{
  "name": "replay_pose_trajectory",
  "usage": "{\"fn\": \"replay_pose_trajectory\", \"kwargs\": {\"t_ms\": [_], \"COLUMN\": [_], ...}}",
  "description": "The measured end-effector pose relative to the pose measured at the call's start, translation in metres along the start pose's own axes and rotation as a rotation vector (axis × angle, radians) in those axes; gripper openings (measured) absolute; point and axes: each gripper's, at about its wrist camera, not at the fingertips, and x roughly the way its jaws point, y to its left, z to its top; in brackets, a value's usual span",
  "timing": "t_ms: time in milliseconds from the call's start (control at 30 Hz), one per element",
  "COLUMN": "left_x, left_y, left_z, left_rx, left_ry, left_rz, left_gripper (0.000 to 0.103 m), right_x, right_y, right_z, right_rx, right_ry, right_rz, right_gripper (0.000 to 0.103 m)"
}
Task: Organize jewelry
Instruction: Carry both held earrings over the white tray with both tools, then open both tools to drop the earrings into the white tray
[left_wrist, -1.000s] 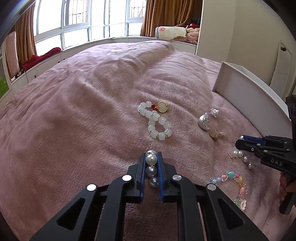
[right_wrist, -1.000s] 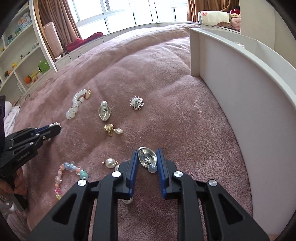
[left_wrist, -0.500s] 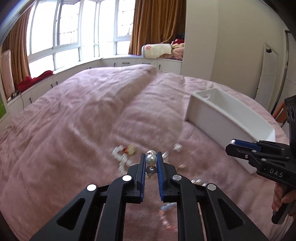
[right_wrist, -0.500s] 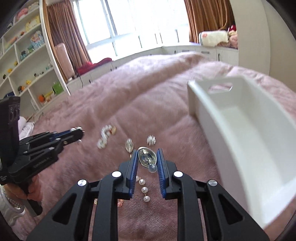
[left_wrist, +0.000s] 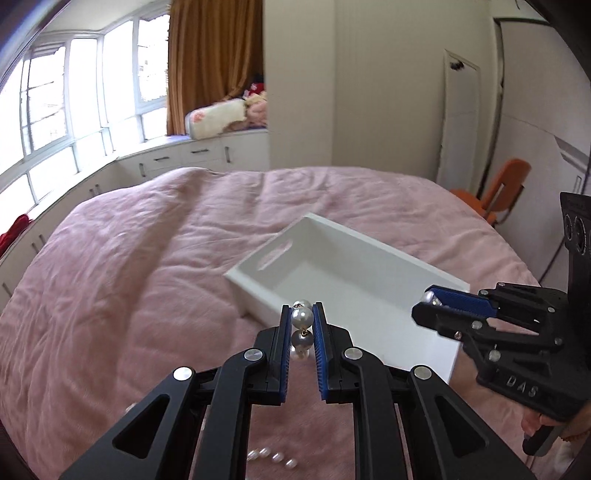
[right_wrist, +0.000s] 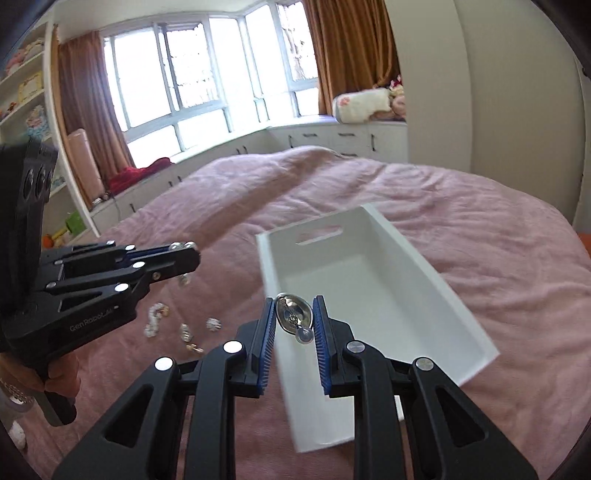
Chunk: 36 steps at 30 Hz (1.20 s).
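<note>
Both grippers (left_wrist: 302, 325) (right_wrist: 294, 325) lifted, now over tray rim (right_wrist: 266, 269).

Loose jewelry (right_wrist: 184, 325) left of right gripper (right_wrist: 294, 325) blurred, too small to ID; white tray (right_wrist: 369, 273) near end hidden behind fingers.

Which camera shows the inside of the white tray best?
The right wrist view: it looks down along the tray, so the floor, the far wall with its handle slot and both long walls show. The left wrist view sees the tray from its corner; the left claw and right claw cover parts.
</note>
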Motion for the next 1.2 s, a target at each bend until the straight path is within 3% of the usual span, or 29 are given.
{"fn": "replay_pose_trajectory", "kwargs": {"t_ms": [167, 333, 633, 733, 933, 967, 1033, 1200], "left_x": [0.061, 0.128, 0.216, 0.227, 0.237, 0.237, 0.236, 0.220], "left_y": [-0.033, -0.045, -0.037, -0.031, -0.033, -0.034, -0.033, -0.025], "left_z": [0.037, 0.054, 0.050, 0.047, 0.045, 0.045, 0.048, 0.051], "left_rx": [0.010, 0.013, 0.001, -0.032, 0.008, 0.013, 0.019, -0.009], "left_ry": [0.087, 0.204, 0.394, 0.413, 0.422, 0.420, 0.402, 0.355], "left_rz": [-0.048, -0.043, -0.005, -0.012, -0.004, 0.002, 0.008, -0.002], "left_gripper": [0.016, 0.016, 0.016, 0.016, 0.018, 0.024, 0.038, 0.044], "right_x": [0.021, 0.057, 0.099, 0.104, 0.109, 0.109, 0.106, 0.088], "right_y": [-0.037, -0.065, -0.077, -0.073, -0.067, -0.067, -0.065, -0.055], "right_z": [0.002, -0.002, -0.026, -0.031, -0.035, -0.034, -0.032, -0.022], "right_rx": [0.016, 0.043, -0.020, -0.051, -0.087, -0.091, -0.094, -0.100], "right_ry": [0.087, 0.205, 0.378, 0.386, 0.384, 0.382, 0.369, 0.318], "right_rz": [-0.073, -0.114, -0.097, -0.112, -0.121, -0.120, -0.117, -0.100], "right_gripper": [0.021, 0.021, 0.021, 0.021, 0.026, 0.029, 0.045, 0.048]}}
